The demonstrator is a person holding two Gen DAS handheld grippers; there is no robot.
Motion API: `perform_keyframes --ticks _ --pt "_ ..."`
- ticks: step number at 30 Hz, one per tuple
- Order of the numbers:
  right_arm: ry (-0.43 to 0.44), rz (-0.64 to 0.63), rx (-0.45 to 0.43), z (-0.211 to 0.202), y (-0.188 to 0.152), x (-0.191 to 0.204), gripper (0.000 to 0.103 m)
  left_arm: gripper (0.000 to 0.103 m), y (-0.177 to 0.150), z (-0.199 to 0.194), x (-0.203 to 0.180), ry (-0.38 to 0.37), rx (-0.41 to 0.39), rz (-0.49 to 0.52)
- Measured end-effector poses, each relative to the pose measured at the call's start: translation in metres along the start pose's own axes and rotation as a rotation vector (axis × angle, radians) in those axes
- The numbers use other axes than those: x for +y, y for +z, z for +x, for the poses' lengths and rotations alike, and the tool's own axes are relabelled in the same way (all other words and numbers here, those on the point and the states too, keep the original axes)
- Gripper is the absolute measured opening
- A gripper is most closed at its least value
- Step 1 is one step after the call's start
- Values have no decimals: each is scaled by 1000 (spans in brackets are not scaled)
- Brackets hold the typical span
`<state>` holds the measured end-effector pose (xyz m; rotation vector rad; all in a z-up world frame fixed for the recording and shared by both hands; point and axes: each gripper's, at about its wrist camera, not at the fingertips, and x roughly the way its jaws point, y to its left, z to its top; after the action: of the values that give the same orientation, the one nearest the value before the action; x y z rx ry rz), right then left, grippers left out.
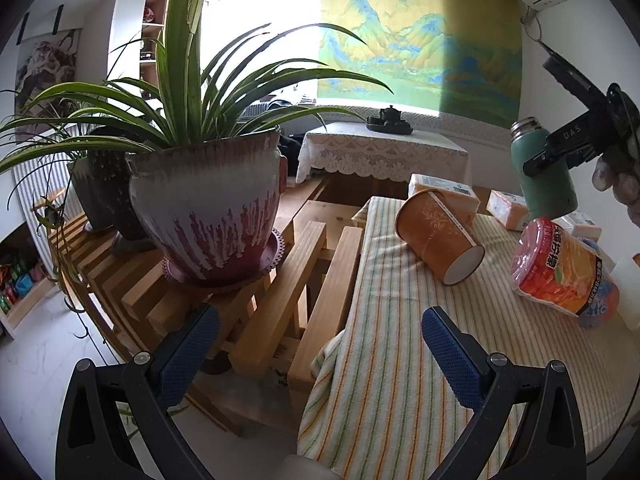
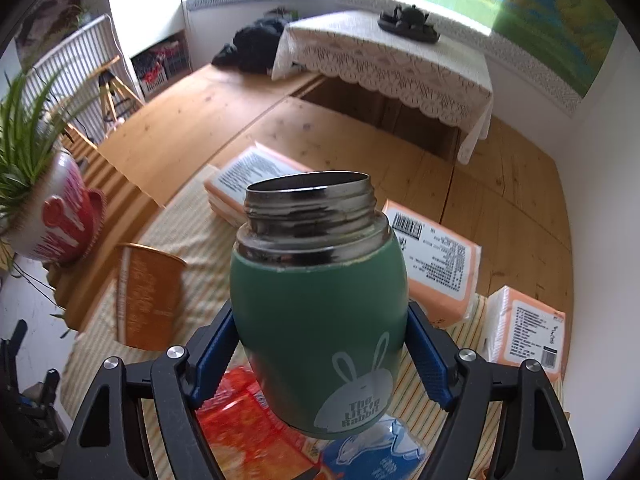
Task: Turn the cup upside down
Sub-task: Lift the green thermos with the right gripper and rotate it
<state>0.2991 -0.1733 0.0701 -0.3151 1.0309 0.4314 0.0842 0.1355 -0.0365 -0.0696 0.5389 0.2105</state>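
The green insulated cup (image 2: 320, 320), a rounded barrel shape with a matte painted body, a white rabbit print and a bare threaded steel neck, fills the centre of the right wrist view. It is lidless, mouth up and leaning slightly to the right, lifted clear of the table. The right tongs (image 2: 320, 356) are clamped on its lower body, a blue textured pad (image 2: 426, 364) pressed to each side. In the left wrist view the same cup (image 1: 544, 168) appears at the right edge, upright in the air, with the black right tongs (image 1: 560, 152) gripping it and a hand behind them.

The left tongs (image 1: 320, 344) stand wide apart and hold nothing, at the bottom of their frame above the near edge of the striped towel (image 1: 400, 380), a soft ribbed cloth in cream, orange and green that covers the table.

On the towel an orange paper cup (image 1: 440, 232) with a pale floral pattern lies on its side, base toward the camera. To its right lies a glossy orange snack package (image 1: 560, 268). Behind them sit soft orange-and-white tissue packs (image 2: 432, 260).

In the left half of the left wrist view, a glazed ceramic plant pot (image 1: 208, 208), white with red drips, stands on a slatted wooden stand (image 1: 280, 300), long green leaves arching from it.
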Motion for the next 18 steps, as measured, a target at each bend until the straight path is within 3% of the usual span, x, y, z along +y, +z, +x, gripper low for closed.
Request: perform_keyframes --ticks 8,14,18 --pt "150 52 -144 -75 -41 42 76 102 6 -34 6 -5 -60 -6" --pt "245 175 -190 -89 -100 73 76 102 4 -60 9 -35 -79 23" --pt "324 366 -203 -74 -142 76 76 102 -4 -75 9 -63 -85 48"
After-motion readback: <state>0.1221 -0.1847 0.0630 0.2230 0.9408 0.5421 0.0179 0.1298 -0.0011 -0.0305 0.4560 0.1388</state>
